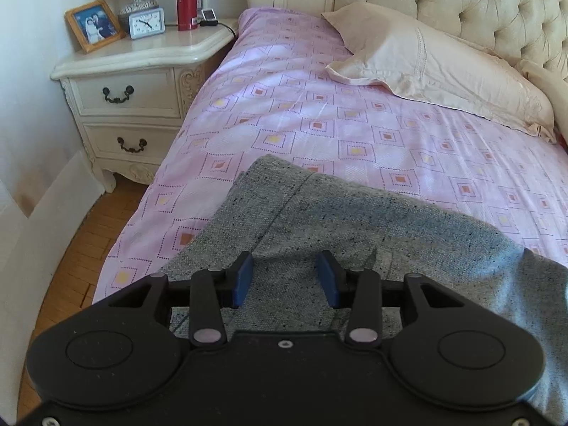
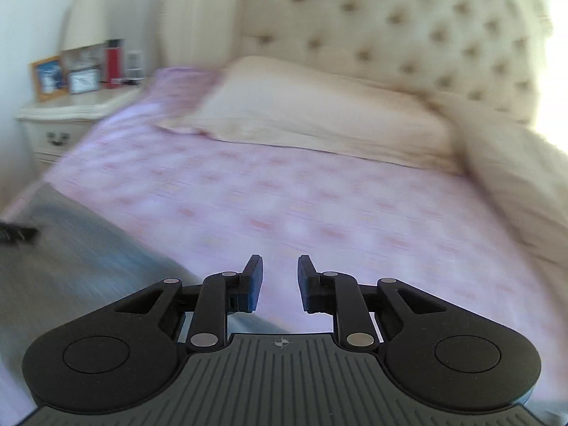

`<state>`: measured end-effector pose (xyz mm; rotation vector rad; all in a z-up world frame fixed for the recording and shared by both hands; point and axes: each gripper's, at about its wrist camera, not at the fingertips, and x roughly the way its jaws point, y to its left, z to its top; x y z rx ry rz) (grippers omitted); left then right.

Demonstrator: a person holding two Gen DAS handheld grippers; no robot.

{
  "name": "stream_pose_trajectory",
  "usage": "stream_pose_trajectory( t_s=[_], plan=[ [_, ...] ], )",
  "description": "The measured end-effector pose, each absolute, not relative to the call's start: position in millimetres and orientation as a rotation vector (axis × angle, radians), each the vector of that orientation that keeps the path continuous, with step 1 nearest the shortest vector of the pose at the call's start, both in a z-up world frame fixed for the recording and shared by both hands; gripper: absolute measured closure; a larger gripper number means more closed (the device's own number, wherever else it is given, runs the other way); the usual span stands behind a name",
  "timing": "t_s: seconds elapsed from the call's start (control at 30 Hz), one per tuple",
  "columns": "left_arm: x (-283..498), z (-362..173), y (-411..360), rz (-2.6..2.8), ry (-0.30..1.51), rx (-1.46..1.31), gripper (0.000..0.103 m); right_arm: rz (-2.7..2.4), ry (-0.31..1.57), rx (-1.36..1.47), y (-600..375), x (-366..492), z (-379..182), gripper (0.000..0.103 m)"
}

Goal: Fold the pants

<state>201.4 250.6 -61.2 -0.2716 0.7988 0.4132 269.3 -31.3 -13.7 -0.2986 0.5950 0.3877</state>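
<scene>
Grey speckled pants (image 1: 319,213) lie folded on the pink patterned bedsheet (image 1: 319,113), near the bed's front edge. My left gripper (image 1: 285,269) hovers over the pants with its blue pads apart and nothing pinched between them. In the blurred right wrist view, the pants (image 2: 78,277) show at the lower left. My right gripper (image 2: 280,277) stands open above the pink sheet (image 2: 319,213), to the right of the pants, holding nothing. A dark piece of the other gripper (image 2: 17,234) pokes in at the left edge.
A beige pillow (image 1: 436,67) lies against the tufted headboard (image 1: 479,3). Left of the bed stands a cream nightstand (image 1: 142,81) with a lamp, clock, photo frame and red flask (image 1: 187,1). Wooden floor (image 1: 81,259) shows beside the bed.
</scene>
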Motion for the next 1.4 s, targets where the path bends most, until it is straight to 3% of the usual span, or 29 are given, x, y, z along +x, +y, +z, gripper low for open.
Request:
stream_pose_trajectory(
  t_s=[0.27, 0.47, 0.6, 0.73, 0.9, 1.03, 1.1, 1.2, 1.23, 1.27, 1.4],
  plan=[
    [199, -61, 249, 0.436, 0.779, -0.283, 0.053, 0.036, 0.800, -0.410, -208, 245, -52, 0.081],
    [199, -62, 243, 0.447, 0.775, -0.247, 0.053, -0.505, 0.802, -0.152, -333, 252, -48, 0.081],
    [199, -62, 241, 0.452, 0.773, -0.238, 0.053, -0.406, 0.735, -0.062, -337, 242, -30, 0.078],
    [200, -63, 240, 0.455, 0.772, -0.231, 0.053, -0.297, 0.751, 0.065, -334, 250, -25, 0.065],
    [200, -63, 239, 0.456, 0.772, -0.228, 0.053, -0.375, 0.806, 0.283, -341, 287, -36, 0.060],
    [200, -62, 241, 0.450, 0.771, -0.239, 0.053, -0.532, 0.802, 0.433, -347, 301, -50, 0.045],
    [200, -62, 241, 0.449, 0.769, -0.241, 0.052, -0.576, 0.852, 0.458, -349, 309, -59, 0.045],
    [201, -62, 241, 0.449, 0.768, -0.237, 0.052, -0.617, 0.903, 0.408, -342, 313, -67, 0.052],
    [201, -62, 241, 0.449, 0.768, -0.235, 0.052, -0.615, 0.913, 0.376, -339, 313, -67, 0.080],
    [200, -61, 241, 0.448, 0.766, -0.232, 0.053, -0.608, 0.924, 0.352, -336, 313, -68, 0.096],
    [189, -41, 232, 0.432, 0.703, -0.181, 0.053, -0.540, 0.917, 0.332, -333, 306, -62, 0.098]
  ],
)
